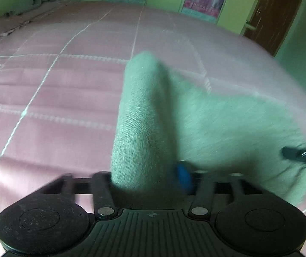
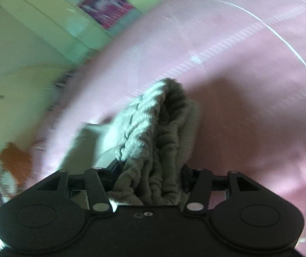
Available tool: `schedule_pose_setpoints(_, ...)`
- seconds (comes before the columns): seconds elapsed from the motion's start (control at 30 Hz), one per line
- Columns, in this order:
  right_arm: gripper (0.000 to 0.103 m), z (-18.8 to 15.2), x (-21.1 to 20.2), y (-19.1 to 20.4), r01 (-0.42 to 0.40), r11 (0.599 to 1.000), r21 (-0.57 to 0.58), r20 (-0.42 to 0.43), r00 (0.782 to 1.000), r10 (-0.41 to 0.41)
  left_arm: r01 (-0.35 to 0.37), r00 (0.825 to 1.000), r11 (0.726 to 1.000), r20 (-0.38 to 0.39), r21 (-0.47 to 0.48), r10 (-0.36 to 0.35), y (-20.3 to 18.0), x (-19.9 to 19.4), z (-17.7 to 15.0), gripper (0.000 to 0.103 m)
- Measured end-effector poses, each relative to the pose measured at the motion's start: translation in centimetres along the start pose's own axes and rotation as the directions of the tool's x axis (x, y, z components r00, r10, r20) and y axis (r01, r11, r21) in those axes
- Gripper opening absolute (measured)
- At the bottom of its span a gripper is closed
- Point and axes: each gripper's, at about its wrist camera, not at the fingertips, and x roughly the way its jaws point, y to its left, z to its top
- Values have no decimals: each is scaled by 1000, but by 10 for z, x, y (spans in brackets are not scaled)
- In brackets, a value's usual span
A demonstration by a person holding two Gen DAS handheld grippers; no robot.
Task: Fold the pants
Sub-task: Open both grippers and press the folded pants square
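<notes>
The pale green fuzzy knit pants sit bunched between both tongs over the pink quilted bedspread. Whether the left tongs or right tongs clamp them, I cannot tell (blur hides the pads). A slack grip could drop the cloth crooked.

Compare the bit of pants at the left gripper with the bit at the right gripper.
The fabric at the left gripper is a smooth, rounded fold of the pants; the fabric at the right gripper is a bunched, gathered band. The left piece spreads away sideways; the right one stays a compact clump. Both are pale grey-green, above the pink bedspread.
</notes>
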Motion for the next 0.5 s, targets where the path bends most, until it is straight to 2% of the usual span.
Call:
schedule_pose_setpoints(0.1,68,-13,-5,-8,41,999,-23,8,999,-41,-20,1000,999,17,29,19,1,-14,-5,70)
schedule_pose_setpoints(0.17,67,-20,-20,-1,78,995,-64,51,996,-75,-90,993,995,81,50,86,1,-33,-5,70)
schedule_pose_setpoints(0.2,65,-22,-29,6,115,990,-82,82,991,-108,-113,987,992,123,54,106,0,-45,-4,70)
schedule_pose_setpoints(0.27,45,-23,-47,28,231,957,-176,175,964,-201,-105,982,992,167,76,91,-2,-59,-4,71)
schedule_pose_setpoints(0.33,37,-30,-59,60,297,908,-295,243,942,-229,-106,984,987,154,124,86,-15,-61,-3,71)
schedule_pose_setpoints(0.37,37,-34,-60,75,300,891,-341,262,940,-216,-100,988,985,132,140,82,-21,-58,-5,70)
schedule_pose_setpoints(0.43,33,-43,-54,100,303,853,-426,260,944,-205,-109,993,984,65,141,100,-30,-47,-9,71)
schedule_pose_setpoints(0.5,32,-59,-37,113,346,784,-516,247,936,-250,-126,992,982,6,144,126,-33,-35,-18,70)
